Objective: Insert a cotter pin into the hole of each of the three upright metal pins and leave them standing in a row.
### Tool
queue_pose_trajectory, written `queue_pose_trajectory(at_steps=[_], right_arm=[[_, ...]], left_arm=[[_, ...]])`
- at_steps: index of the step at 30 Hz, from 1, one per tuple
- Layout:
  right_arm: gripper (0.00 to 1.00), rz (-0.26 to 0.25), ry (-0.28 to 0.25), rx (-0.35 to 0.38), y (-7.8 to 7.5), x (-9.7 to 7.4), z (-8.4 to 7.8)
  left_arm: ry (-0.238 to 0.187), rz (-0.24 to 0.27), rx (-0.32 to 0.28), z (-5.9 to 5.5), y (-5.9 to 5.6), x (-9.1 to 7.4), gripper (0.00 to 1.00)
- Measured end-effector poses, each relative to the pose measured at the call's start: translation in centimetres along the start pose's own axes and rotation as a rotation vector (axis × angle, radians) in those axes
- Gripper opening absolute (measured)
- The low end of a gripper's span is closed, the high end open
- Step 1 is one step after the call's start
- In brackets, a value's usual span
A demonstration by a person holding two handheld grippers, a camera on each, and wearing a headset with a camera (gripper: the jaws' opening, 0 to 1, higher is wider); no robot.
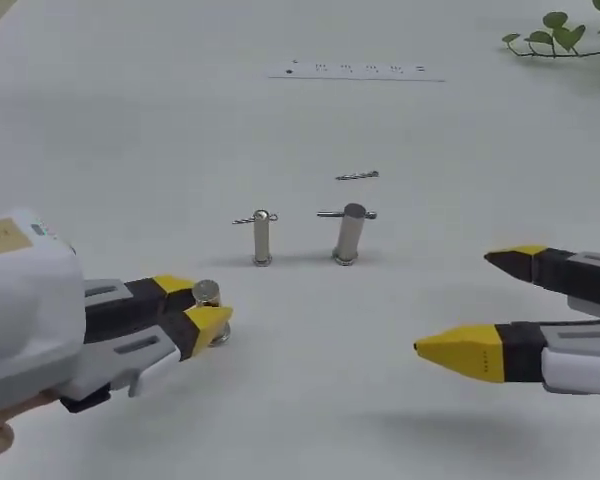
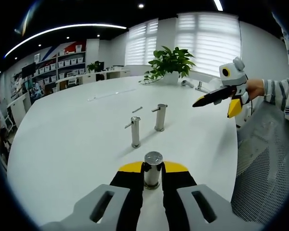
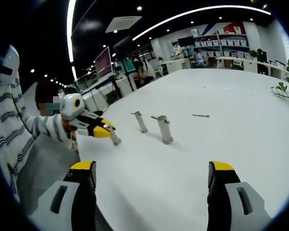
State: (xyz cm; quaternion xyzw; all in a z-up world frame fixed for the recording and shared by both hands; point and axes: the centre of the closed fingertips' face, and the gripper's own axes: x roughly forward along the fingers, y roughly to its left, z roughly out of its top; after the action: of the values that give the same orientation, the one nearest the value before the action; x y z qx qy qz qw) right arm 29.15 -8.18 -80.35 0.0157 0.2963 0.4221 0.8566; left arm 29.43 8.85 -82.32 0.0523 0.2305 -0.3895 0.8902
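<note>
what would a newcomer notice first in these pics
The left hand-held gripper, low on the left, is shut on a bare metal pin. Mid-table stand a second pin and a third pin, each already pinned through its top. A loose cotter pin lies behind them, and the right hand-held gripper hangs open at right.

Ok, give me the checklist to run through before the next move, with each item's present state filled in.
1. Left gripper shut on the third round-headed steel pin, pin upright: ok.
2. Right gripper open and empty: ok.
3. Loose thin metal cotter pin lying free on the white table, behind the pins: ok.
4. Other two upright steel pins each with a cotter pin through the top: ok.
5. Held pin's hole turned toward the right gripper: cannot tell.
</note>
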Motion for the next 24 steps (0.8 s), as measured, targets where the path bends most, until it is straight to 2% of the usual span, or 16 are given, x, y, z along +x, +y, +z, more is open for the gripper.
queue_pose_trajectory(at_steps=[3,6,11,13,15,17,20,24], right_arm=[[0.97,-0.005,-0.009,0.005,-0.1,-0.3,0.2],[0.97,-0.005,0.003,-0.006,-0.1,-0.5,0.1],[0.97,-0.014,-0.001,0.002,-0.5,-0.8,0.2],[0.97,-0.019,0.011,-0.006,-0.7,-0.9,0.0],[0.97,-0.027,0.023,-0.009,-1.0,-0.9,-0.2],[0.97,-0.031,0.03,-0.01,-1.2,-0.9,-0.3],[0.97,-0.035,0.041,-0.013,-1.5,-0.9,-0.3],[0.97,-0.038,0.055,-0.017,-2.2,-0.7,-0.2]], left_arm=[[-0.006,0.011,0.013,0.1,0.2,-0.2,0.23],[-0.008,0.053,0.023,0.0,0.9,-0.6,0.35],[-0.008,0.057,0.014,-0.2,1.1,-1.4,0.47],[-0.014,0.061,0.005,-0.3,1.1,-1.6,0.62],[-0.014,0.029,-0.001,-0.5,0.5,-1.6,0.8],[-0.02,0.004,-0.017,-0.6,0.0,-1.7,0.91],[-0.021,-0.009,-0.034,-0.8,-0.5,-1.8,0.99],[-0.021,-0.007,-0.042,-1.0,-0.8,-1.7,0.99]])
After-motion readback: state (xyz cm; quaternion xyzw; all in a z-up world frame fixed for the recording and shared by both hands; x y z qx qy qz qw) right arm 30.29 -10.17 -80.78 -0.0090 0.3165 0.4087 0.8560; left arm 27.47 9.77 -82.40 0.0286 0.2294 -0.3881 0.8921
